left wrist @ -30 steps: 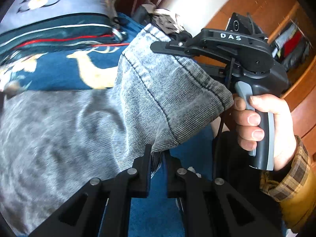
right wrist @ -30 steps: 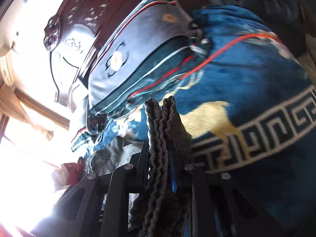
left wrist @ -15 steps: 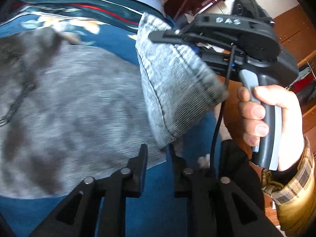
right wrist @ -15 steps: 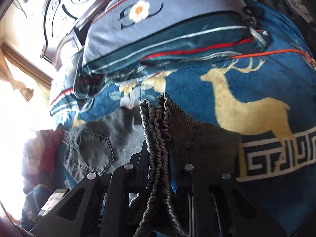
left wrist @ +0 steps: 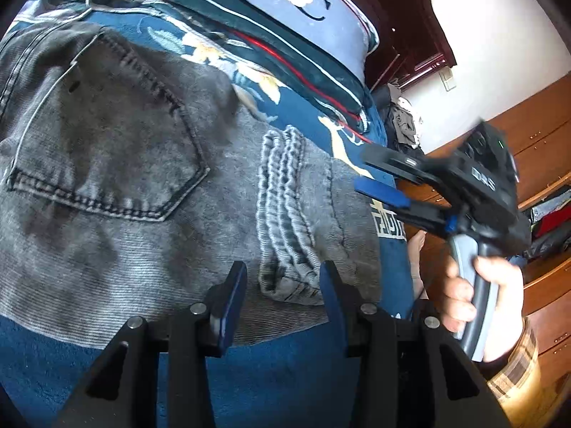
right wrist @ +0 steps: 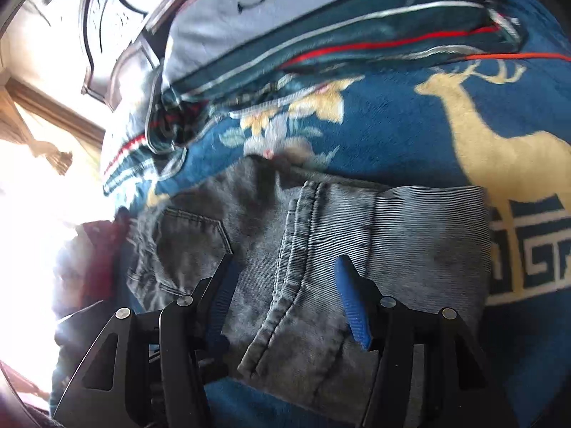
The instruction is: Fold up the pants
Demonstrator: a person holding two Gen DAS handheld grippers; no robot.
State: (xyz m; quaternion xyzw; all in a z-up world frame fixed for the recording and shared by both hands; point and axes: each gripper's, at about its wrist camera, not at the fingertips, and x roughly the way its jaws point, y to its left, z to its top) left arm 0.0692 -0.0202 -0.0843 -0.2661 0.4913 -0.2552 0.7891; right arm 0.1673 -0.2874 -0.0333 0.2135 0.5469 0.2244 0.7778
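Left wrist view: pants (left wrist: 117,185) folded flat on the bed (left wrist: 285,374), hems (left wrist: 285,214) running straight ahead between the opening, empty jaws of the left gripper (left wrist: 282,285) — right gripper (right wrist: 285,296) likewise opening over the hems, pads clear, equally near.

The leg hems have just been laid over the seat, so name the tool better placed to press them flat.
Probably the left tool: its opening jaws straddle the stacked hems of the grey jeans. The right tool, also opening, sits off the cuff's edge over the blue blanket.
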